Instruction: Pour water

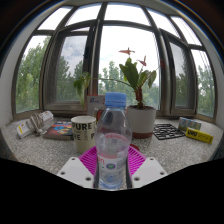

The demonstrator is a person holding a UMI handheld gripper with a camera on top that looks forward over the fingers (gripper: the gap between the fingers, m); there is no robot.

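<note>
A clear plastic water bottle point(113, 140) with a pale blue cap stands upright between my fingers. The gripper point(112, 166) is shut on it: both pink pads point(91, 160) press against its lower body with no gap showing. A white mug point(84, 132) with dark lettering stands on the speckled counter point(40, 150) just beyond the fingers, to the left of the bottle. A clear glass point(97, 104) stands farther back, behind the mug and partly hidden by the bottle.
A potted plant in a white pot point(141, 120) stands right of the bottle. Magazines point(38, 124) lie at the left. A dark patterned item point(167, 131) and a yellow box point(198, 131) lie at the right. A bay window point(120, 50) closes the back.
</note>
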